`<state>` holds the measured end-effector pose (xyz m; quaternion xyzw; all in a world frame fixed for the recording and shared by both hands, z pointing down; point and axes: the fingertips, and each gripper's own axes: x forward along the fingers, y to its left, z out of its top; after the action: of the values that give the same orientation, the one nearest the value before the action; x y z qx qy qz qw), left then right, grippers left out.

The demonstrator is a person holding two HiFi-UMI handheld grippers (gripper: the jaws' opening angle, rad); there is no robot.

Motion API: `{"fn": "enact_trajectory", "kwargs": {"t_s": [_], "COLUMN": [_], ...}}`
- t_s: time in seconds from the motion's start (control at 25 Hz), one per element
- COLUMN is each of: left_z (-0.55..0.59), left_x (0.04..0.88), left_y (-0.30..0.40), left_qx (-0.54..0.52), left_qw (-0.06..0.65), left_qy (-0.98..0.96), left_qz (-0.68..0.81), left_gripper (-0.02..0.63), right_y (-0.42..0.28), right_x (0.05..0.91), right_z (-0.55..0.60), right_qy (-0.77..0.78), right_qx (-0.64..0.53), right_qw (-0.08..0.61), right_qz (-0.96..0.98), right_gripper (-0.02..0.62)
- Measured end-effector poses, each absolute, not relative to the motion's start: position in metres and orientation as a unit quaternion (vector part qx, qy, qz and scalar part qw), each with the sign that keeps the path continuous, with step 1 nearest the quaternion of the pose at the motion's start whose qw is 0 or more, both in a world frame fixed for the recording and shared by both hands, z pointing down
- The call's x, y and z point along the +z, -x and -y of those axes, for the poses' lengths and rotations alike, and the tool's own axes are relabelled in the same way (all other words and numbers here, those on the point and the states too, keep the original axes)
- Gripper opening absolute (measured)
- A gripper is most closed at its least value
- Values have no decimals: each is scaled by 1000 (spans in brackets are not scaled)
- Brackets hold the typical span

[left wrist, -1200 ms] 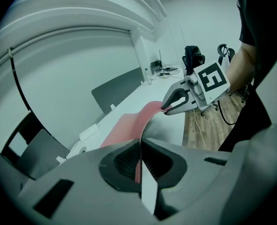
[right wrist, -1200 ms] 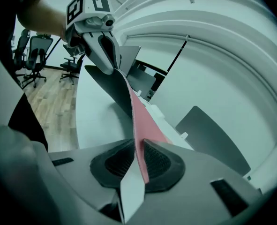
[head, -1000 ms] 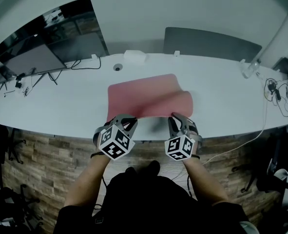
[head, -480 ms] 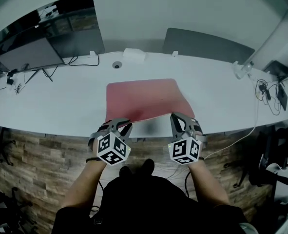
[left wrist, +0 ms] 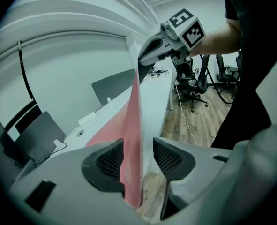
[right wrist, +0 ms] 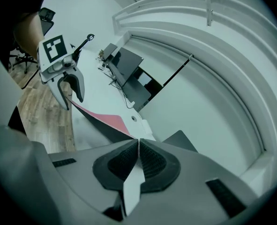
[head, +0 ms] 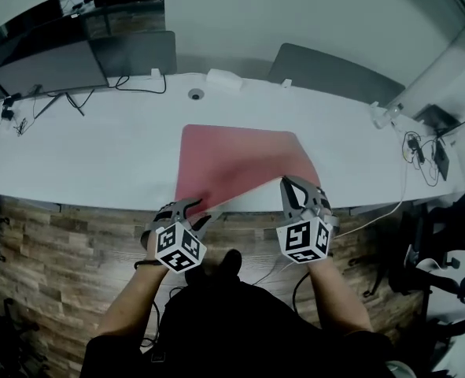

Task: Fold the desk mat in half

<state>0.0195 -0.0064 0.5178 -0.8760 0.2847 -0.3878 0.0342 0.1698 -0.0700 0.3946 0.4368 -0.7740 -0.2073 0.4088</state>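
Observation:
The red desk mat [head: 240, 160] lies spread on the white desk [head: 98, 160], its near edge lifted at the desk's front. My left gripper [head: 194, 211] is at the mat's near left corner. In the left gripper view the mat's edge [left wrist: 130, 125] stands between the jaws of the left gripper [left wrist: 138, 156], which have just been opening; it leans on one pad with a gap to the other. My right gripper [head: 293, 186] holds the near right corner. There the right gripper [right wrist: 138, 157] is shut on the thin mat edge [right wrist: 103, 119].
Dark screens [head: 51, 65] and cables sit at the desk's back left. A white box [head: 223, 79] and a round grommet [head: 196, 94] lie behind the mat, and a grey chair back [head: 326, 73] rises beyond. Cables [head: 421, 152] trail at the right. Wooden floor [head: 59, 258] lies below.
The mat's curled right part has flattened out and its near edge has come toward me. Both grippers drew back to the desk's front edge. The left jaws have opened.

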Motion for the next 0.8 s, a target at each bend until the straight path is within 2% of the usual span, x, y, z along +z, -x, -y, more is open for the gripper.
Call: {"fn": "enact_trajectory", "kwargs": {"t_s": [0.16, 0.36, 0.4, 0.48, 0.8], "left_z": [-2, 9, 13, 20, 42], "left_x": [527, 522, 518, 501, 391], "left_y": [-6, 42, 54, 73, 95], "left_qx": [-374, -369, -364, -351, -272], "left_qw": [32, 34, 35, 45, 116], "left_qy": [878, 859, 856, 855, 865], "left_qz": [-296, -353, -365, -380, -404], "left_gripper": [201, 198, 172, 43, 25], "right_y": [-150, -142, -143, -145, -151], "right_x": [373, 353, 349, 342, 289], "right_z": [67, 62, 60, 55, 38], "right_qy": [-444, -459, -464, -474, -521], "right_qx": [-212, -224, -224, -223, -241], "right_qw": [400, 397, 395, 390, 346], "right_qz": [773, 763, 761, 757, 742], "right_gripper": [12, 12, 12, 12, 11]}}
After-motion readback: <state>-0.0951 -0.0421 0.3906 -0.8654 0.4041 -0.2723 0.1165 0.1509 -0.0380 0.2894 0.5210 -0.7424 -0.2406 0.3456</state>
